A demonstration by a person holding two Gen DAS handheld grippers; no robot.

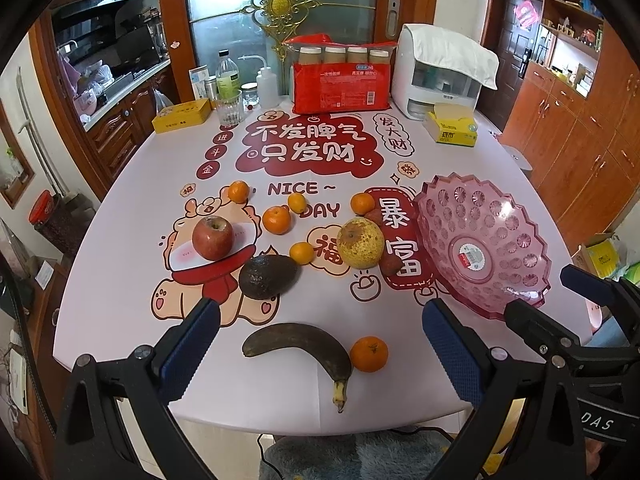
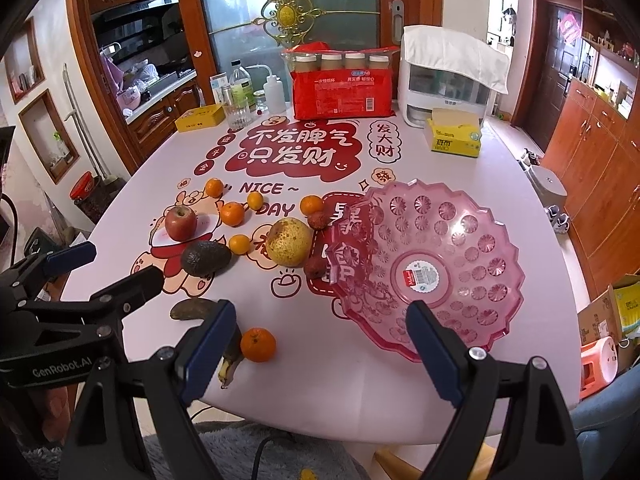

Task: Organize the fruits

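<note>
Left gripper (image 1: 320, 344) and right gripper (image 2: 320, 344) held level side by side, jaws spread wide, gripping nothing.

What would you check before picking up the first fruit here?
1. Bowl empty and ready: ok, only a sticker inside.
2. Left gripper open: ok, holds nothing.
3. Right gripper open: ok, holds nothing.
4. Nearest fruit reachable: ok, banana and a tangerine lie at the near edge.
5. Banana and that tangerine apart: cannot tell, they look very close.
6. Pear free to lift: not ok, small red fruits crowd its side.
</note>
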